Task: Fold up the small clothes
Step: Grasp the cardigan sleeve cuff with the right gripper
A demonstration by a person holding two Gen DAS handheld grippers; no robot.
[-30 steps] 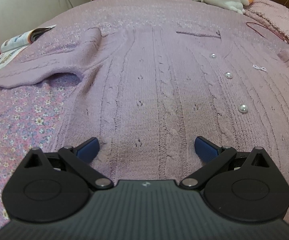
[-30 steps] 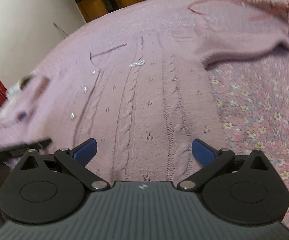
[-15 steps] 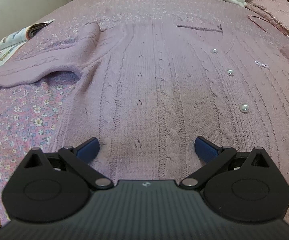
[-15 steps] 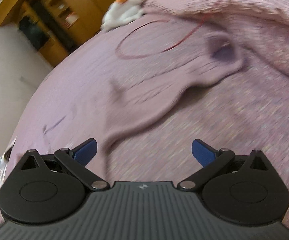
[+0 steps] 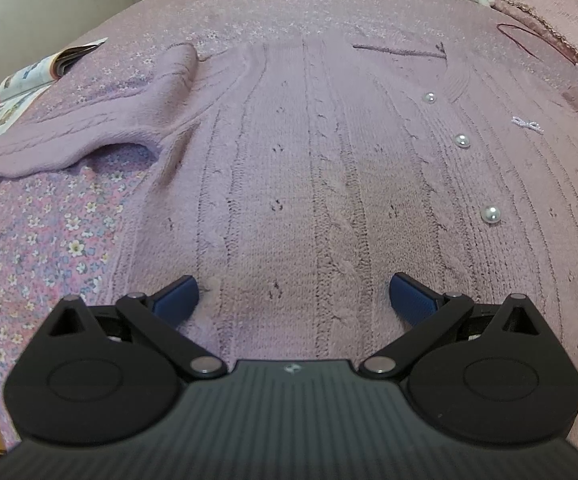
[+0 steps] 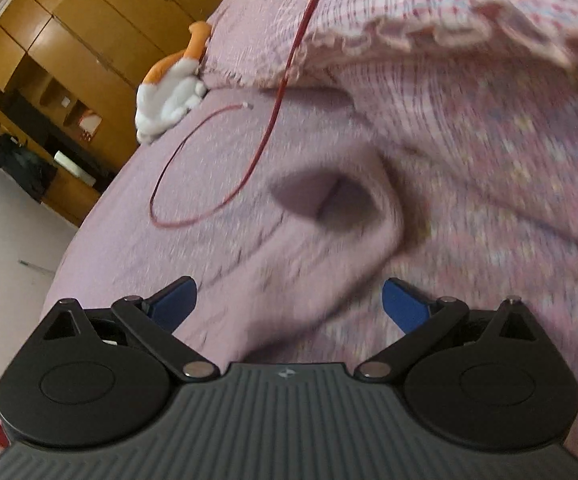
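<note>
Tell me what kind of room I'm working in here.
Most likely a bedroom. The cardigan lies on a bed with a floral bedspread, a plush toy sits near a frilled pillow, and wooden wardrobes line the far wall.

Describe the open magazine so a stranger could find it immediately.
Start from the lilac cable-knit cardigan spread flat on the floral bedspread. Follow its sleeve toward the bed's left edge. There lies the open glossy paper magazine, the only flat printed item on the bed.
</note>
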